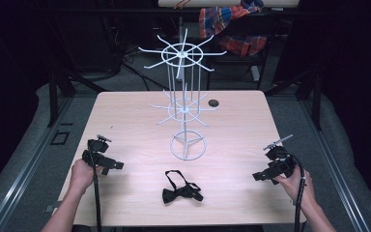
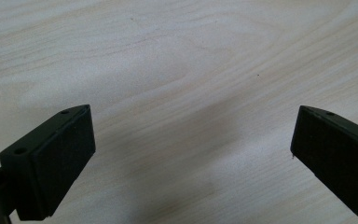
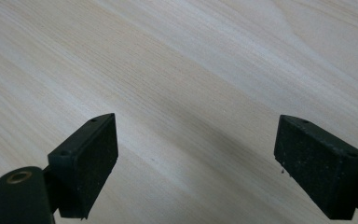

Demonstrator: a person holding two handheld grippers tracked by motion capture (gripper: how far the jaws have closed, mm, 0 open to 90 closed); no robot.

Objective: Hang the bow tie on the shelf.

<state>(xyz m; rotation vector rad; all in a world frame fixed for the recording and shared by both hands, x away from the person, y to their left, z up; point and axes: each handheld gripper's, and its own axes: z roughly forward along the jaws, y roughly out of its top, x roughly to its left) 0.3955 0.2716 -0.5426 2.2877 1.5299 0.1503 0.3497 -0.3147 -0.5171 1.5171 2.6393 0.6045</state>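
A black bow tie (image 1: 181, 190) lies on the light wooden table (image 1: 125, 121) near its front edge, in the middle. Behind it stands a white wire display rack (image 1: 183, 104) with two tiers of radiating arms and a ring base. My left gripper (image 1: 112, 165) is at the front left, held in a hand and pointing right toward the bow tie. Its jaws stand wide open over bare wood (image 2: 191, 135). My right gripper (image 1: 261, 176) is at the front right, pointing left, also open over bare wood (image 3: 196, 140). Nothing is between either pair of jaws.
A small dark round hole (image 1: 214, 103) sits in the table behind the rack. Beyond the far edge are dark frame legs and a chair with plaid cloth (image 1: 232, 21). Cables trail from both grippers toward the near edge.
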